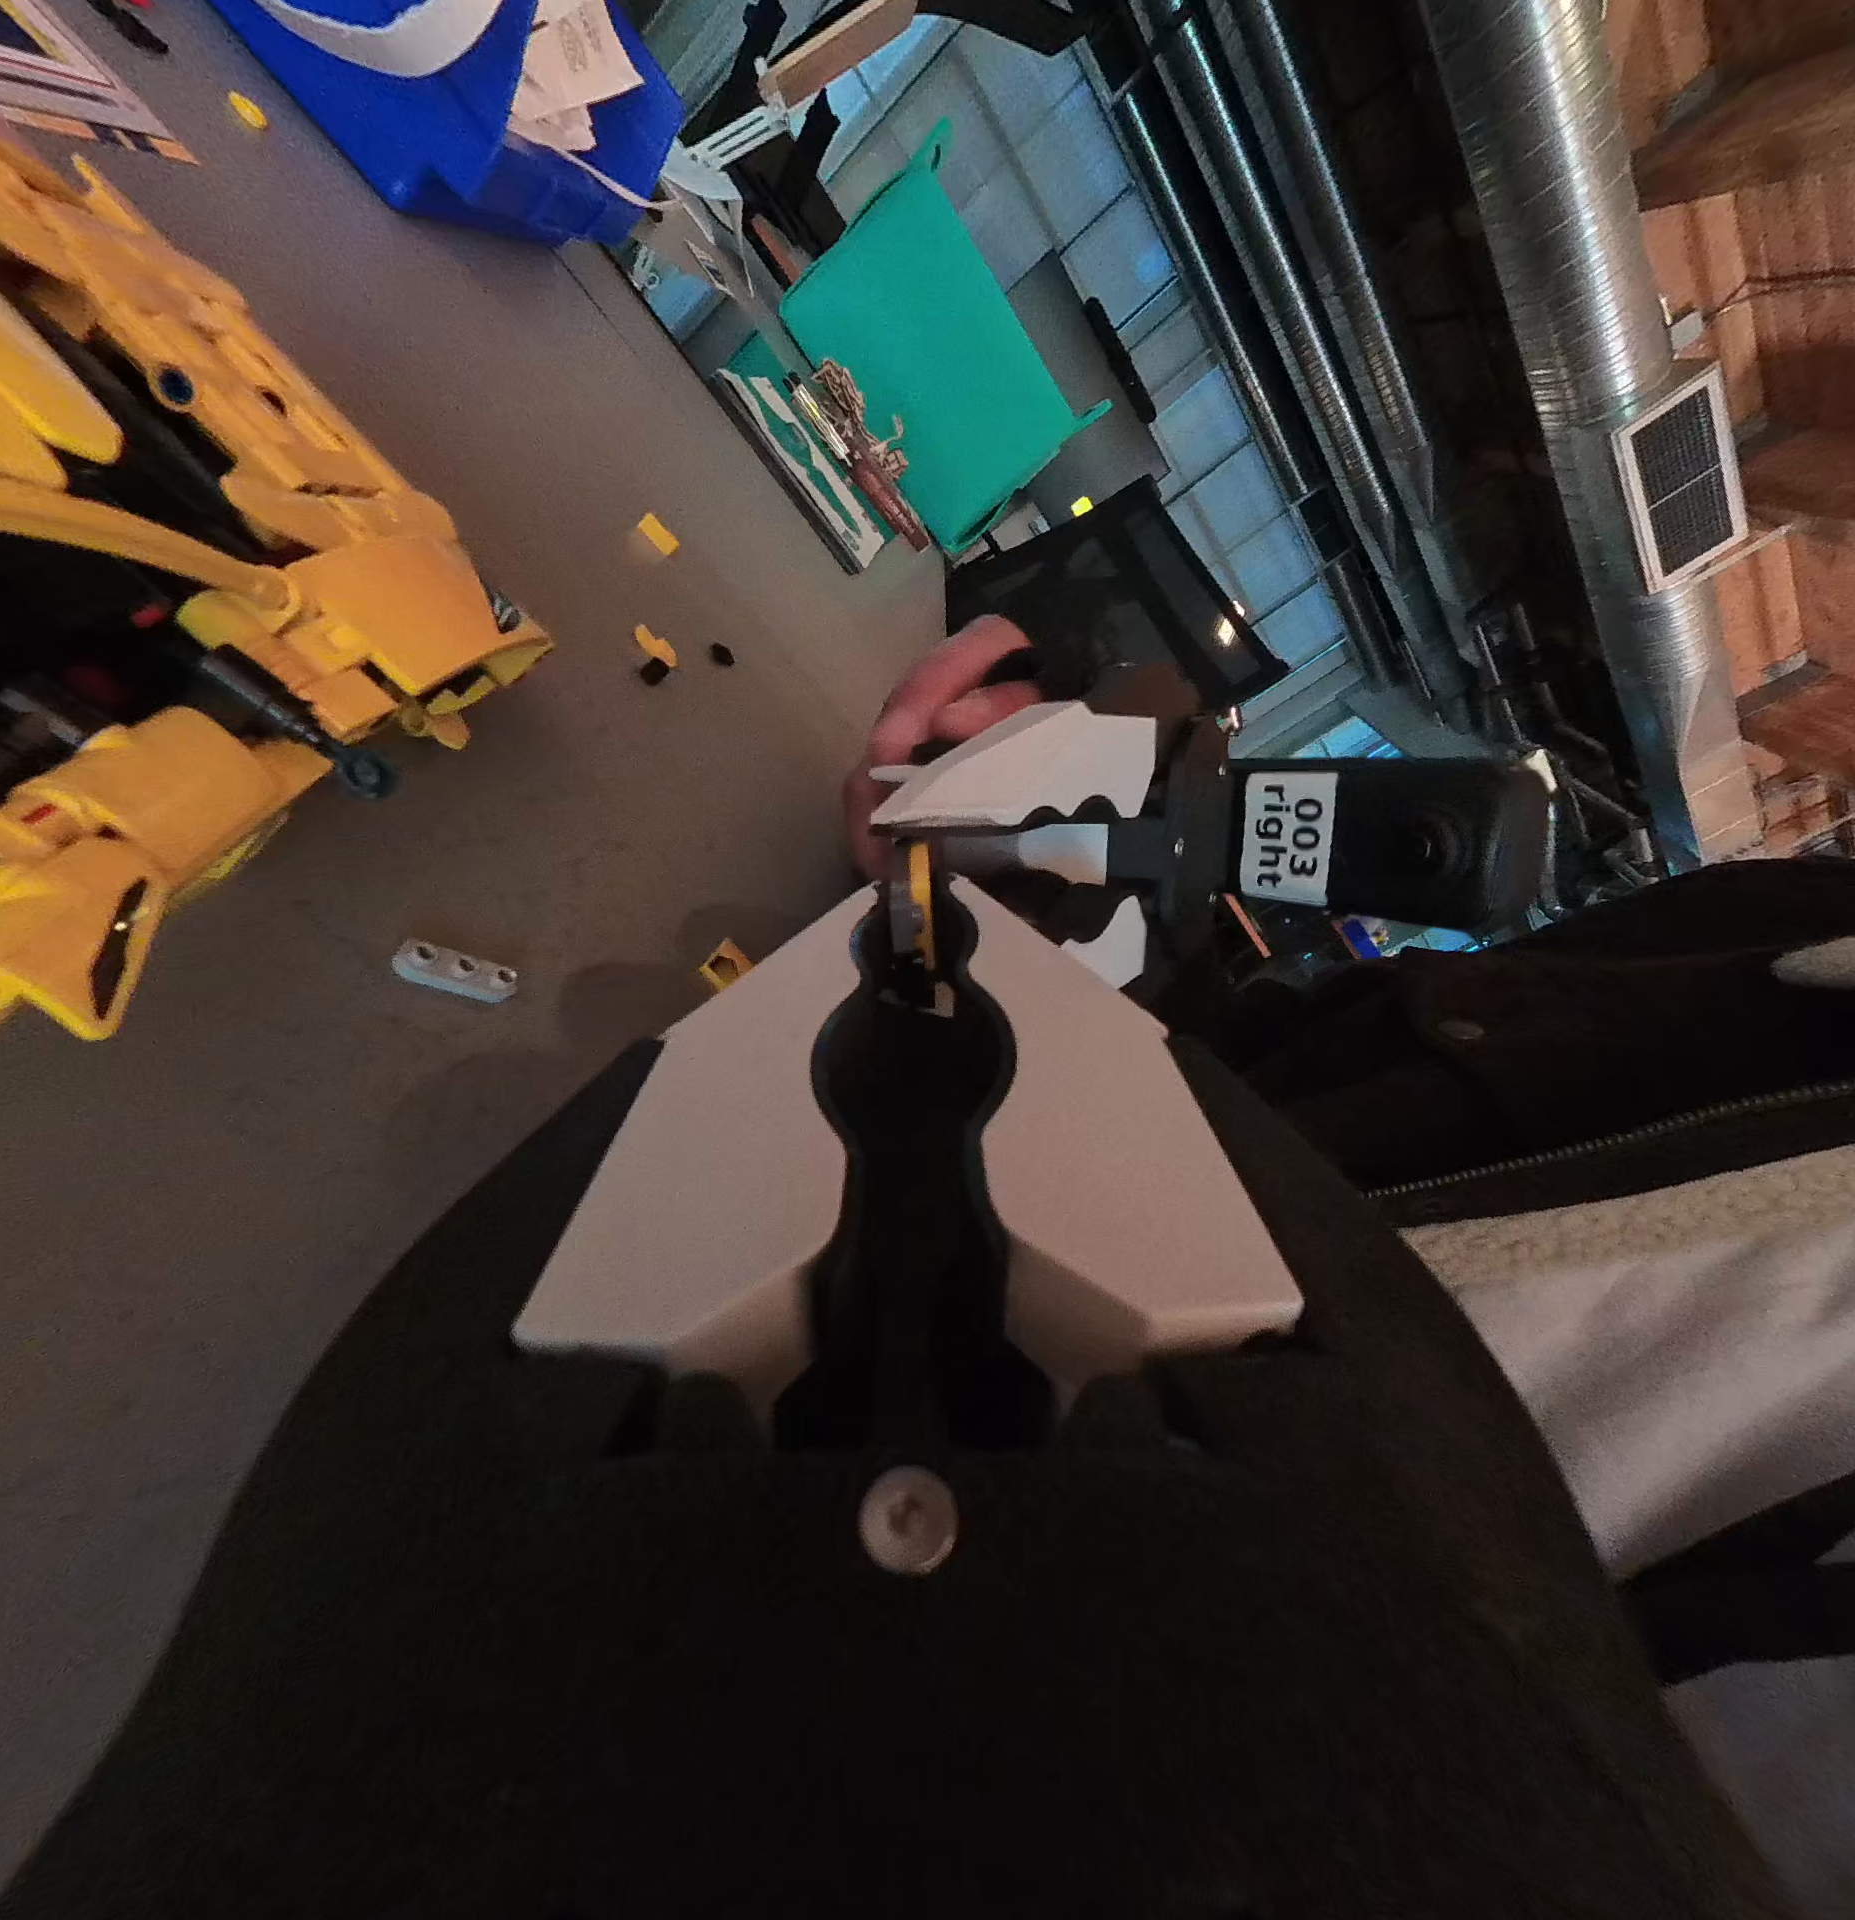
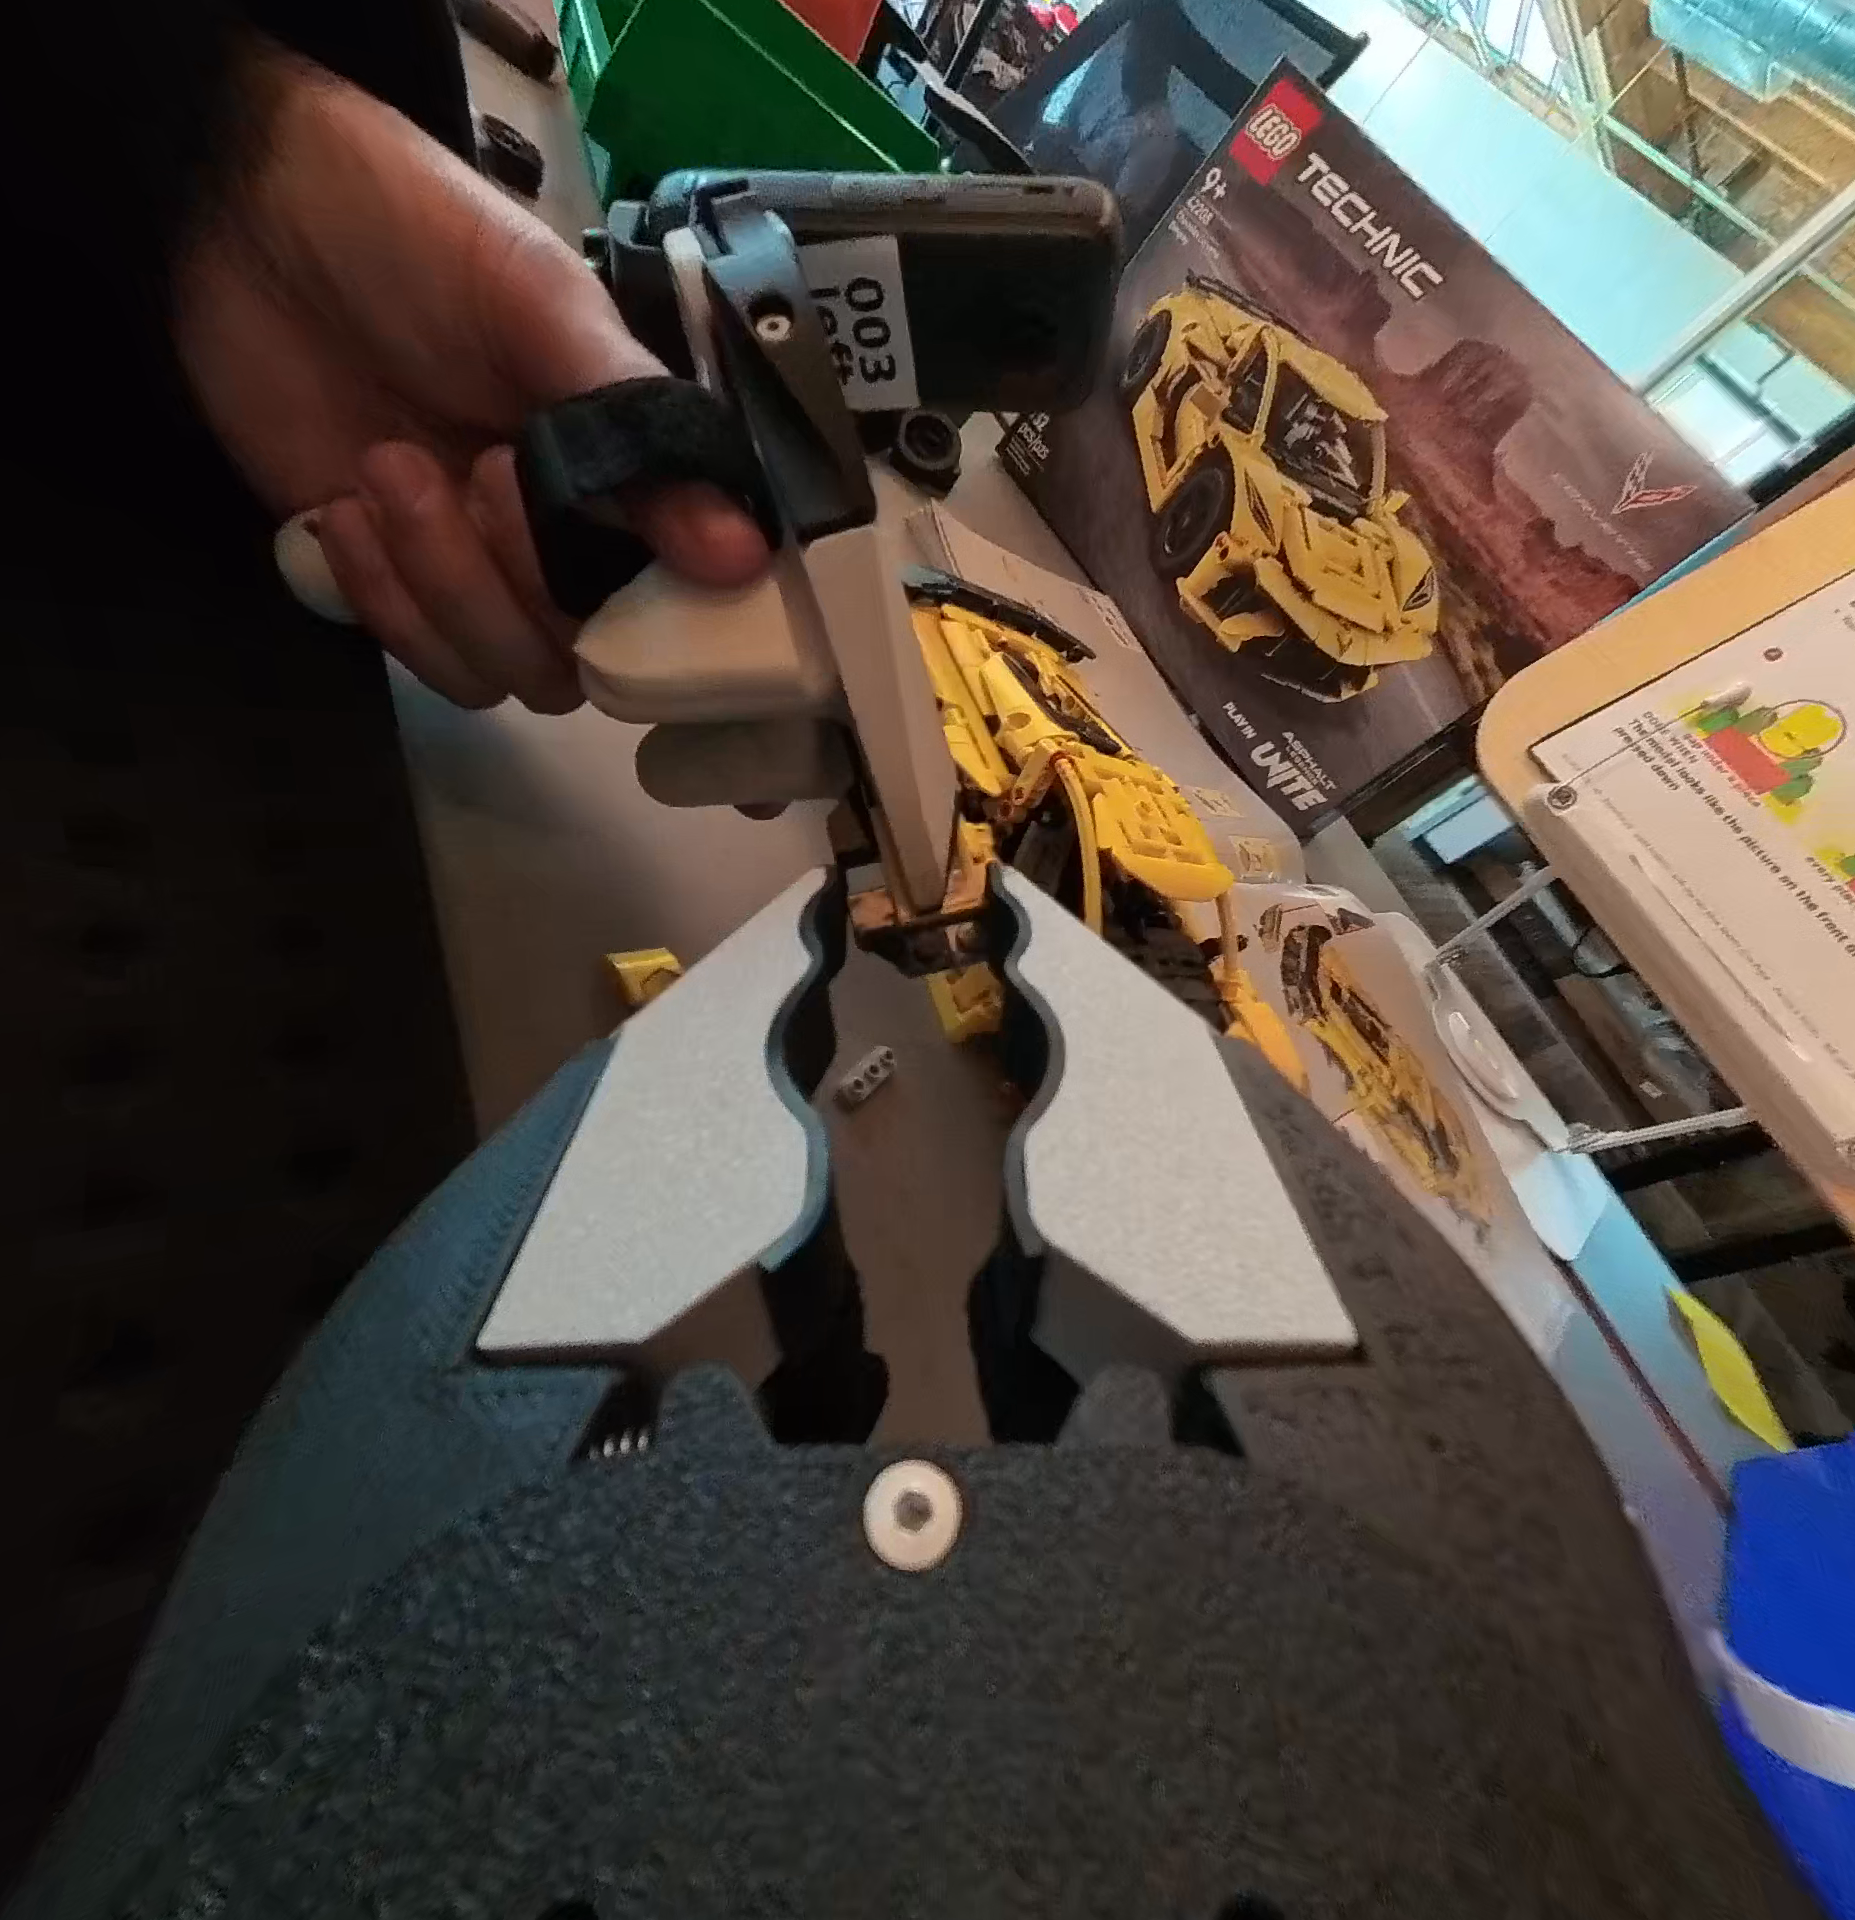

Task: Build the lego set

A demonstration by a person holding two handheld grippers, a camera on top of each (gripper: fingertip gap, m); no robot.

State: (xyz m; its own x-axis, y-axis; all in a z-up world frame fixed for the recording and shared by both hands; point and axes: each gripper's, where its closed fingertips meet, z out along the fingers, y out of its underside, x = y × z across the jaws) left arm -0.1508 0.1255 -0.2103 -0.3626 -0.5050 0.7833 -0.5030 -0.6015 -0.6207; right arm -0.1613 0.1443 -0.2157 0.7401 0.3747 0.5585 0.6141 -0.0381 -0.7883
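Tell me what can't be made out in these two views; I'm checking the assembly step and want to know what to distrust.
- Small yellow-and-grey lego piece, left wrist view: its lower part is sunk between the left tool's white fingers, so its shape is unclear.
- The same piece, right wrist view: the left tool's tip covers it, and whether the right tool touches it cannot be told.
- Yellow lego car model, left wrist view: blurred and cut by the left edge.

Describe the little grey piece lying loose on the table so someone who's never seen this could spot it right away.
Start at the big yellow car model on the grey table. Below its nose lies a small light grey beam. Nearby loose bits are yellow or black; this one is pale, flat, with three round holes in a row.
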